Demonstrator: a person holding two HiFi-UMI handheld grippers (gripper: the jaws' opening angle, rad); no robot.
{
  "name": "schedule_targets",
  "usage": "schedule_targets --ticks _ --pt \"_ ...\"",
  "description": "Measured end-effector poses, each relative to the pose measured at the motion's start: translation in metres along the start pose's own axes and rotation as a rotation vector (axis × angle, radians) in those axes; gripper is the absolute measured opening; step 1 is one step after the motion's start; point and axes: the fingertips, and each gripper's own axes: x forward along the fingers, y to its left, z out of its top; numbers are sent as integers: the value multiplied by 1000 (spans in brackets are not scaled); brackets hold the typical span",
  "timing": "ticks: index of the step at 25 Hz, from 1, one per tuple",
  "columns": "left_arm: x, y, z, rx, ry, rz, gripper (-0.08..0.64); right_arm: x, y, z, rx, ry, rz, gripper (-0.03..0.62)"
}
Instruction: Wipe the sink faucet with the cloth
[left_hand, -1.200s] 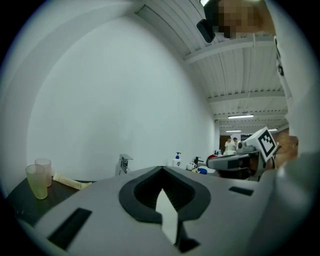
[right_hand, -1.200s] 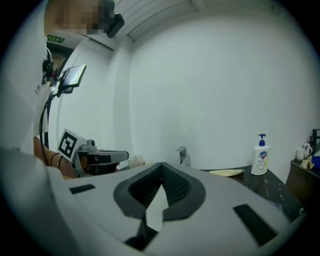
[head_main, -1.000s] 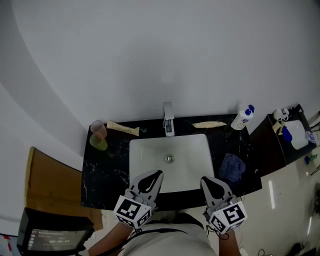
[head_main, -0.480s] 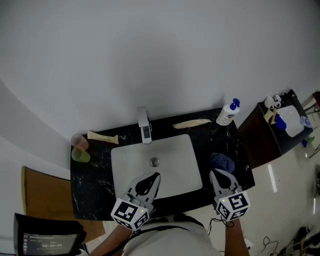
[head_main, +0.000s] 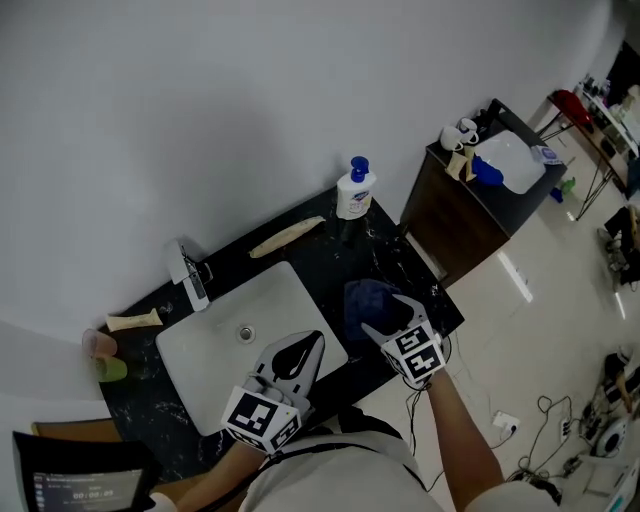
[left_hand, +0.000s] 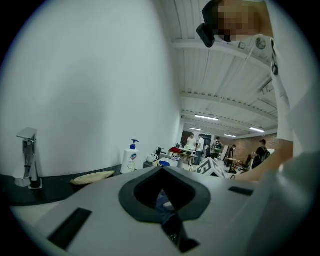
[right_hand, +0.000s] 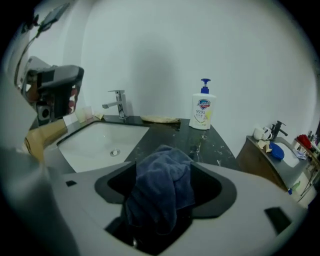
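Right gripper view showed the right tool (right_hand: 163, 164), jaws just parted, straddling the blue cloth (right_hand: 160, 195); a shallow bite could drop it; left tool (left_hand: 161, 170) closed.

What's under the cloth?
Black marbled countertop, right of the sink, shows around the cloth. The patch beneath is covered; the cloth sits between the right gripper's fingers, which have just been opening.

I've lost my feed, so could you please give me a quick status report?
Left gripper shut, empty. Right gripper jaws just opened, cloth between them. Faucet unobstructed.
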Motion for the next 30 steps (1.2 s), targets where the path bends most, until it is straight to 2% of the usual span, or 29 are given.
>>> schedule_targets --ticks 3,7,8,9,11,14,17,19,23,27,30 --pt "9 -7 -4 5 7 -25 0 20 -8 -14 -9 81 -6 330" --pt "6 0 -8 -3 26 4 0 32 -13 -22 42 120 14 319" --pt "4 3 -11 -6 25 14 0 32 -14 -21 29 134 11 232" --pt "2 6 -13 -10 25 25 0 32 -14 -20 10 148 6 106" --pt "-2 10 -14 -16 24 41 0 32 -13 -20 -14 165 1 89" --pt "-9 15 -12 -16 19 65 0 32 -14 -22 11 159 4 89" --pt "-19 21 -5 -18 16 106 0 28 -11 -16 43 92 21 89" --pt "-30 26 -2 -18 0 138 0 17 2 4 87 -17 65 89" --pt "-70 54 3 -10 -24 264 0 16 53 77 122 -208 216 89" --pt "-129 88 6 -24 -51 445 0 45 123 161 48 -302 401 89" --pt "-172 106 3 -46 -94 596 0 63 172 220 -65 -358 517 89"
